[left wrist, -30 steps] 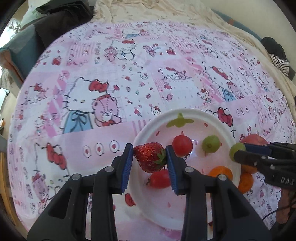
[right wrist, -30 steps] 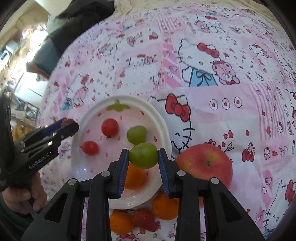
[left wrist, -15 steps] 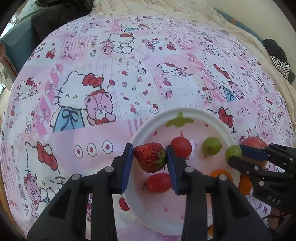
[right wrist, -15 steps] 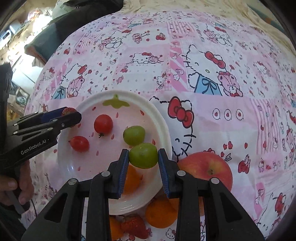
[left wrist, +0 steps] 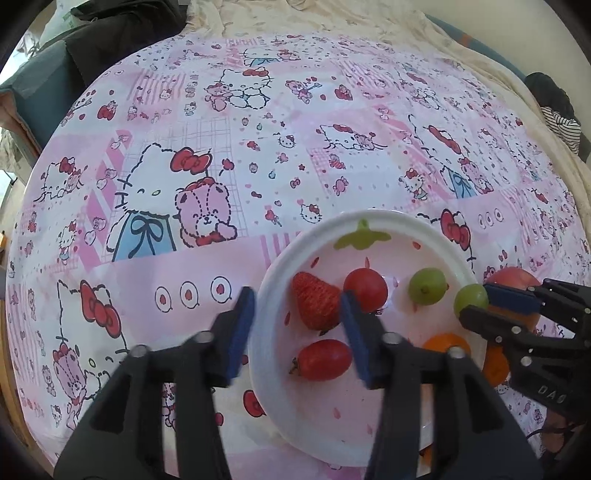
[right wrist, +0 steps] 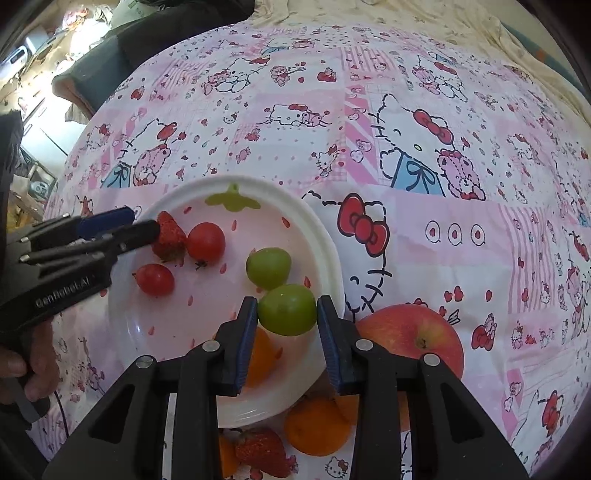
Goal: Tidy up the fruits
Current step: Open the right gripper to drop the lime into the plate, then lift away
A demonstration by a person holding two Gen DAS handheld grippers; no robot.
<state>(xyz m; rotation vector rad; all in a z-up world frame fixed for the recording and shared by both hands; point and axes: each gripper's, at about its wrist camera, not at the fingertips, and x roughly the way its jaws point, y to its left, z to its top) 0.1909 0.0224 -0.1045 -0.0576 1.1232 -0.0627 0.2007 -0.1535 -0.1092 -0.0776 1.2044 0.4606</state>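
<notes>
A pink cartoon-print sheet (left wrist: 258, 147) covers the bed. A cream blanket (left wrist: 314, 18) lies along its far edge. Dark clothing (left wrist: 125, 29) is piled at upper left. Daylight enters from the left.

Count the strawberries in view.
2. One strawberry lies on the plate beside the open left hand-held gripper. The second strawberry sits on the cloth below the plate's near rim. Others may hide behind grippers.

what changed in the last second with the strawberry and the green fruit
The left gripper opened and let go of the strawberry, which now lies on the white plate beside the round tomato. The right gripper is still shut on the green fruit above the plate; the other fruits stayed put.
</notes>
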